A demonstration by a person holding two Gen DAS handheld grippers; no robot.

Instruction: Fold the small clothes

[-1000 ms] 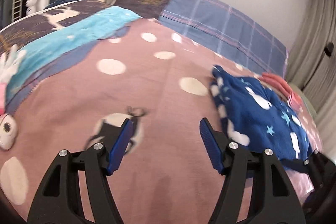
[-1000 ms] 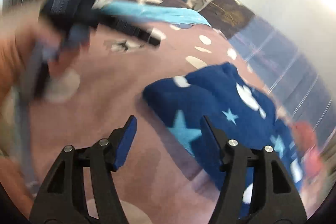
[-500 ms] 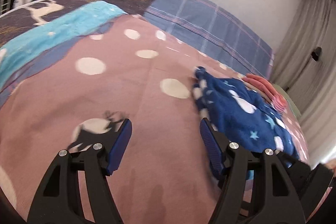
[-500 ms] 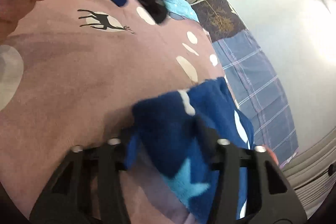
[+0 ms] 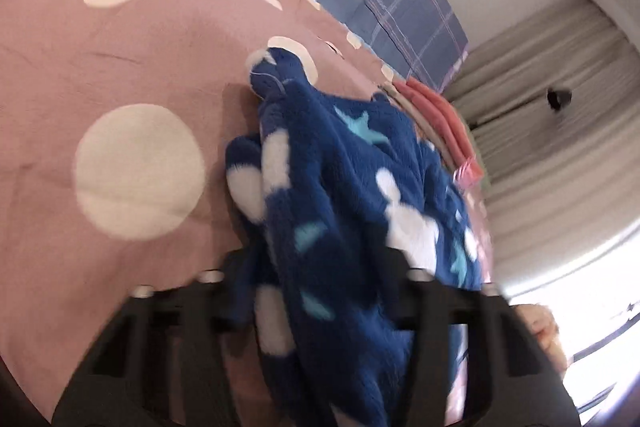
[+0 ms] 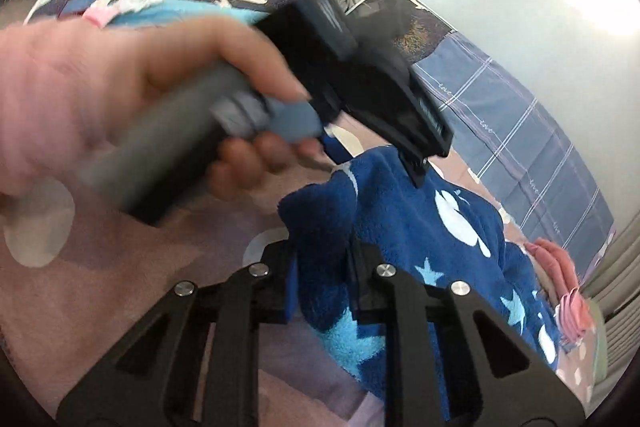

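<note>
Lying across my pink dotted bedspread, the blue fleece garment, starred and white-patched, is bunching up between both my grippers. My left gripper is closing with fleece between its jaws; blur and cloth are hiding its pads. My right gripper is closing on a fold. A second ago both were standing wide over bare cover. My left hand is blocking the right view.

Light: bright, window glare right | Blur: motion smear | Edges: fisheye-bent, dark vignette
</note>
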